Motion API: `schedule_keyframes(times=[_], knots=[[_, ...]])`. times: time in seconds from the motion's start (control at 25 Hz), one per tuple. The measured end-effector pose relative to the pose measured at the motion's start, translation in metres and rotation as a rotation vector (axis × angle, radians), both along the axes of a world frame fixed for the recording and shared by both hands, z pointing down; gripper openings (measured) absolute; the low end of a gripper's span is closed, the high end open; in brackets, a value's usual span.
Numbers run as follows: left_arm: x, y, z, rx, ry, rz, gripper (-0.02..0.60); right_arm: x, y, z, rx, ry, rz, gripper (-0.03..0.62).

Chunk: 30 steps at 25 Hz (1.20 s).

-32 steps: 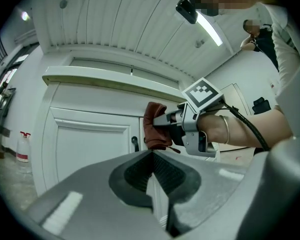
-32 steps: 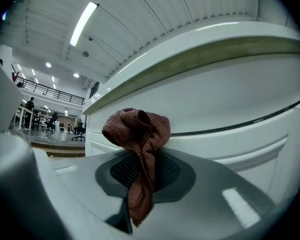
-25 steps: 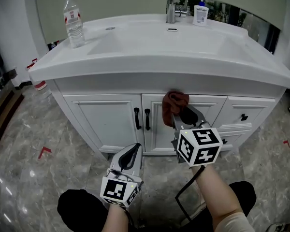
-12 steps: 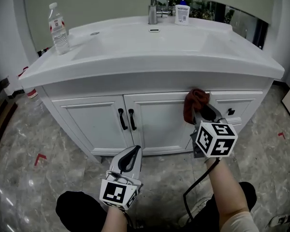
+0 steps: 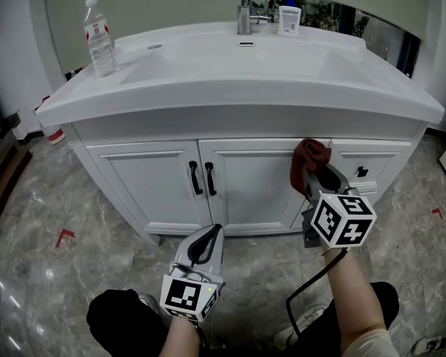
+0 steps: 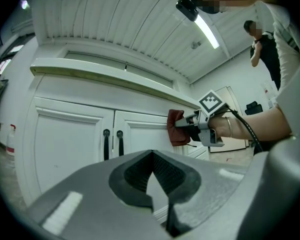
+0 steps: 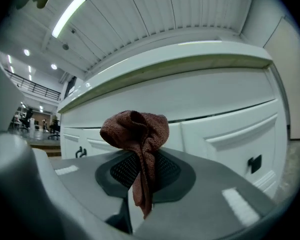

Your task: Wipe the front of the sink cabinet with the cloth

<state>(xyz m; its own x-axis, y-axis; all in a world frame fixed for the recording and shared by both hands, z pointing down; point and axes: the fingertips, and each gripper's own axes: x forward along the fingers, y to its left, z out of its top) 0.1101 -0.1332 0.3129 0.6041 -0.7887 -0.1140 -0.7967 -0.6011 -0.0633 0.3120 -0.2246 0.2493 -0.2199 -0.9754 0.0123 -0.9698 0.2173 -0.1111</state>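
The white sink cabinet (image 5: pixel 163 184) fills the middle of the head view, with two doors and black handles (image 5: pixel 201 178). My right gripper (image 5: pixel 316 171) is shut on a rust-red cloth (image 5: pixel 309 157) and holds it against the cabinet front near the top, between the right door and the drawers. In the right gripper view the cloth (image 7: pixel 138 134) bunches above the jaws and a strip hangs down between them. My left gripper (image 5: pixel 203 245) hangs low in front of the doors, shut and empty (image 6: pixel 151 184). The left gripper view shows the cloth (image 6: pixel 176 127) pressed on the cabinet.
On the counter stand a water bottle (image 5: pixel 99 36) at the left, a faucet (image 5: pixel 243 7) and a small white bottle (image 5: pixel 287 19) at the back. A drawer with a black knob (image 5: pixel 362 172) sits right of the cloth. Marble floor (image 5: pixel 37 274) lies below.
My right gripper has carried the cloth to the right along the cabinet front, from the middle of the right door to its right edge. The left gripper has stayed low.
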Motion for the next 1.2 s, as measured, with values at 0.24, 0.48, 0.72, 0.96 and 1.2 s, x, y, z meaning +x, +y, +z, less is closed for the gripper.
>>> schedule_keyframes(times=[0.24,0.48,0.72,0.96,1.2], knots=[[-0.020,-0.005,-0.007,0.007,0.027,-0.038,0.000,-0.082,-0.005,0.028,-0.039,-0.016,-0.156,0.087],[-0.046,-0.002,0.008,-0.018,-0.002,-0.080,0.000,-0.160,-0.020,0.054,-0.081,0.005,-0.276,0.087],[-0.063,-0.002,0.014,-0.034,0.003,-0.098,0.000,-0.180,-0.036,0.064,-0.090,-0.005,-0.260,0.087],[-0.053,-0.010,0.014,-0.035,0.056,-0.073,0.000,-0.172,-0.039,0.070,-0.091,0.033,-0.233,0.087],[-0.025,-0.015,0.017,-0.041,0.048,-0.027,0.000,-0.127,-0.037,0.076,-0.097,0.057,-0.151,0.087]])
